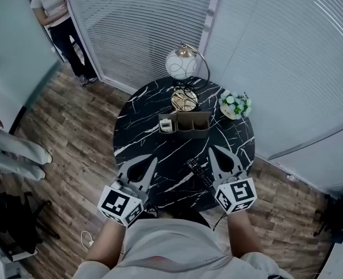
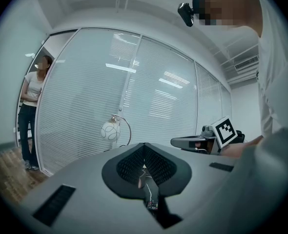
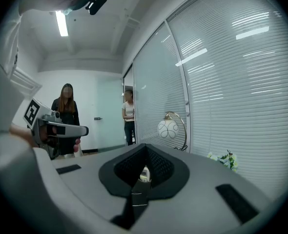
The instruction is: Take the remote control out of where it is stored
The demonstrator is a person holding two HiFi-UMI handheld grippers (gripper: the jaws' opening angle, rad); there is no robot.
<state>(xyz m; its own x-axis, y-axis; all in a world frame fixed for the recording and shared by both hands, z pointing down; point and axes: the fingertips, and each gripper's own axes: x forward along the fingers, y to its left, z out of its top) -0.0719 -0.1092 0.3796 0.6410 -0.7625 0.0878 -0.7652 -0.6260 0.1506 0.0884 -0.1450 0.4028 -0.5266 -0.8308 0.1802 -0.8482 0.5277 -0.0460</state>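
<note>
A black remote control [image 1: 199,172] lies flat on the black marble table [image 1: 136,121], just left of my right gripper [image 1: 211,149]. Beyond it stands a brown organiser box [image 1: 190,125], with a small white device [image 1: 166,125] in its left compartment; in the right gripper view that white device [image 3: 144,172] shows through the gap behind the jaws. The right gripper [image 3: 145,146] is shut with nothing in it, its tip short of the organiser. My left gripper [image 1: 154,159] hovers over the table's near left part, also shut and empty. In its own view the left gripper [image 2: 144,144] points level toward the blinds.
A globe lamp [image 1: 181,64] on a gold base stands at the table's far edge, with a small flower pot [image 1: 235,104] to its right. Glass walls with blinds rise behind the table. One person [image 1: 56,16] stands far left, and another's legs [image 1: 11,150] show at the left.
</note>
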